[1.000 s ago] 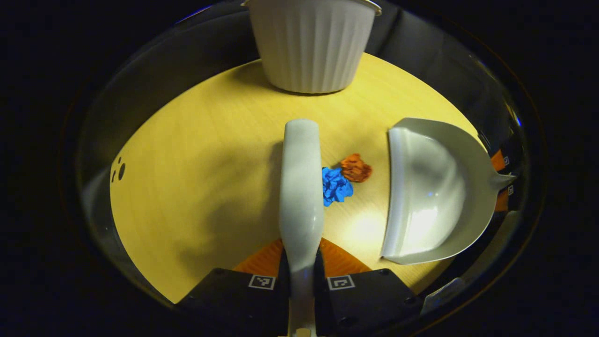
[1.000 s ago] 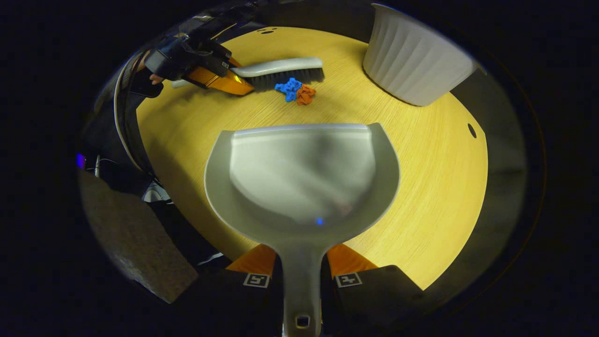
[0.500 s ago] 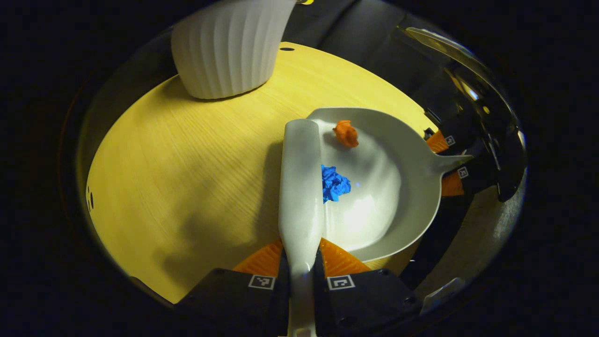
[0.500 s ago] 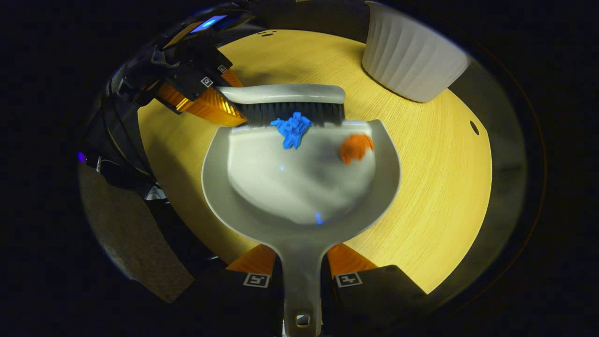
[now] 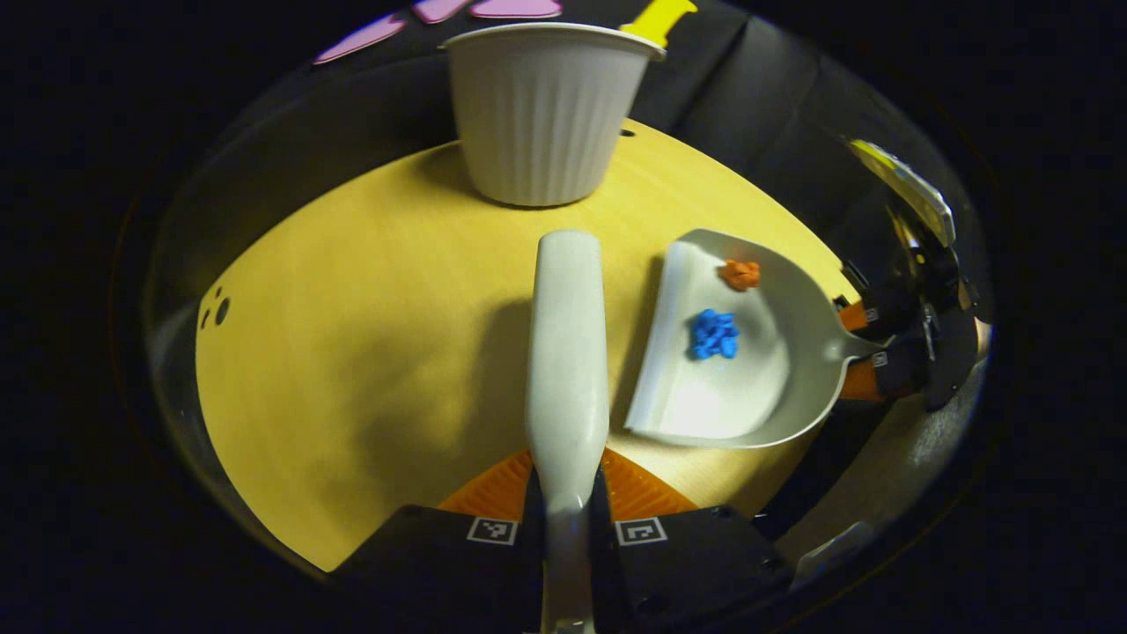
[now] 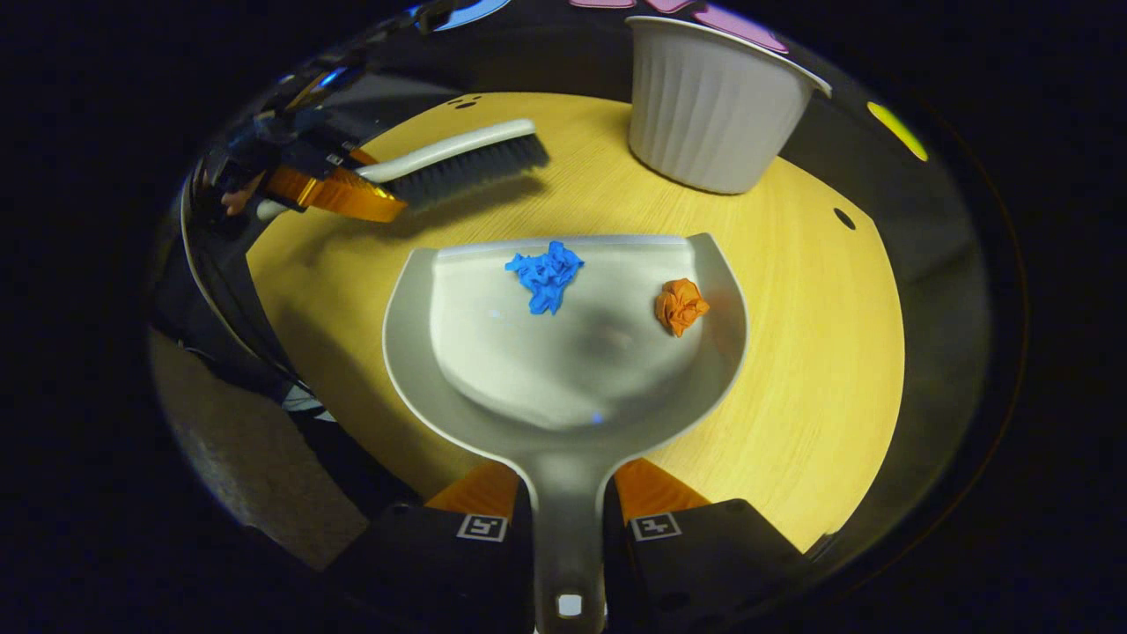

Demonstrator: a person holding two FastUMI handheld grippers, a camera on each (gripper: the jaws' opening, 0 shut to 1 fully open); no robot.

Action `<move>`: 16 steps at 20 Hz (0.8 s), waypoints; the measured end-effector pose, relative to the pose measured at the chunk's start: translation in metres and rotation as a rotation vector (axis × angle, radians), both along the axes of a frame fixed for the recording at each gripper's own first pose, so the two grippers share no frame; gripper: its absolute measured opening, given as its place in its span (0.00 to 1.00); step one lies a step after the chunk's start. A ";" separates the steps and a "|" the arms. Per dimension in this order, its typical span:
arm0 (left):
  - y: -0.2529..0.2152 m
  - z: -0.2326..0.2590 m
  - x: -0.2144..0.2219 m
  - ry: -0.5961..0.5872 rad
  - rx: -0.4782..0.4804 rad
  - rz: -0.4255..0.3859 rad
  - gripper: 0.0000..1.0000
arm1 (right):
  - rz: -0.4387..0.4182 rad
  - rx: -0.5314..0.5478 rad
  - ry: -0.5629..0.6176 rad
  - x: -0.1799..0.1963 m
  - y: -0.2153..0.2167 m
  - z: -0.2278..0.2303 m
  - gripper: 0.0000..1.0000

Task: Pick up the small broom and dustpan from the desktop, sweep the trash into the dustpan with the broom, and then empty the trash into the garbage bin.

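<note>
Both pieces of trash, a blue wad (image 6: 546, 275) and an orange wad (image 6: 681, 305), lie inside the dustpan (image 6: 563, 352), the blue one near its front lip, so the pan must be kept level. The right gripper (image 6: 568, 519) has its fingers clamped on the pan's handle, trash well ahead of them. The left gripper (image 5: 568, 519) grips the broom (image 5: 568, 352), held clear beside the pan. The bin (image 6: 709, 110) stands on the counter (image 6: 819, 352) beyond.
</note>
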State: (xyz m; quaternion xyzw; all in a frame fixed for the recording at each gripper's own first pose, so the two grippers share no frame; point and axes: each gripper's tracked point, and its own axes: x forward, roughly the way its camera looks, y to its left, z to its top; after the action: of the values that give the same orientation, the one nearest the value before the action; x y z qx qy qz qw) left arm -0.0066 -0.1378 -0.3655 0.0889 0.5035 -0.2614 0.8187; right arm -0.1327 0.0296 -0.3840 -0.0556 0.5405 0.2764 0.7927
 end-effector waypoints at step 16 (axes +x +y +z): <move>0.085 -0.022 -0.037 0.012 -0.007 0.140 0.26 | -0.393 -0.067 -0.146 0.135 -0.109 0.218 0.36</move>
State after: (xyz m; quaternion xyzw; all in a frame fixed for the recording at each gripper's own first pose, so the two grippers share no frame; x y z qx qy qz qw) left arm -0.0435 -0.0529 -0.3879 0.0488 0.5125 -0.2058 0.8322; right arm 0.0026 -0.0797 -0.1656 0.0046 0.4909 0.0938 0.8662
